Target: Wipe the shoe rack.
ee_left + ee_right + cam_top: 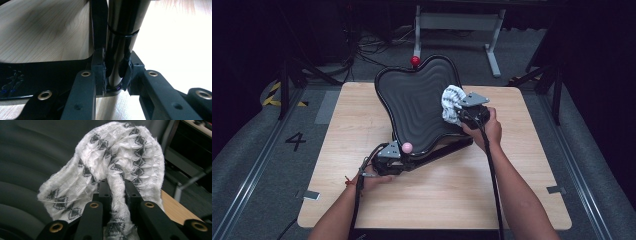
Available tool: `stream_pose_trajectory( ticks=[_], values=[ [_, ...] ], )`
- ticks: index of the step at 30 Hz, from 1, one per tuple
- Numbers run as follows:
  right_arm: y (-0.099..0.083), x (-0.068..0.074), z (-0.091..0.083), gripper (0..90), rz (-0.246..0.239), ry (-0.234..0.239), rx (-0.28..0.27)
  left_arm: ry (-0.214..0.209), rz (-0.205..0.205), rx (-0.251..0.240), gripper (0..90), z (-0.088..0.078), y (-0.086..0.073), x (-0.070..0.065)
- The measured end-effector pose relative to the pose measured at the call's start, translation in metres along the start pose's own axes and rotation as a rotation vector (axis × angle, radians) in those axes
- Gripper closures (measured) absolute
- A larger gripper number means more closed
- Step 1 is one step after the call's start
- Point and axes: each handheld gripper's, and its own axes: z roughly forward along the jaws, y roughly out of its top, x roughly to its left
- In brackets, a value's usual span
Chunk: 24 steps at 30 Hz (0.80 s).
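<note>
1. A black wavy-surfaced board point(417, 100) stands tilted on a black stand point(447, 147) in the middle of the light wooden worktop point(437, 190).
2. A red ball point(415, 60) sits at the board's far top edge; a pink ball point(407, 147) sits at its near lower edge.
3. The left gripper point(384, 162) lies low on the worktop at the near left foot of the board. In the left gripper view its jaws are closed tight on a glossy black post point(117, 50) of the stand, pads pressed on both sides of it.
4. A thin black band point(122, 33) rings the post above the jaws.
5. The right gripper point(462, 111) is at the board's right edge, held in the person's right hand point(484, 130).
6. Its jaws are clamped on a white cloth with a dark woven pattern point(115, 162); a twisted fold runs down between the pads.
7. The cloth bunches above the jaws and lies against the board's ridged face point(32, 157), on the board's upper right part in the high view.
</note>
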Motion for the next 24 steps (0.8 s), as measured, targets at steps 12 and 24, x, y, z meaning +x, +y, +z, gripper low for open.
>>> stream_pose_trajectory(
  ticks=[12,24],
  values=[
    [-0.009,-0.004,-0.003,80.4,0.055,-0.016,0.002,-0.005,-0.006,-0.001,73.8,0.0,0.0,0.0],
    [0.003,0.043,-0.008,80.4,-0.018,0.119,-0.068,-0.005,-0.007,-0.003,73.8,0.0,0.0,0.0]
  ],
)
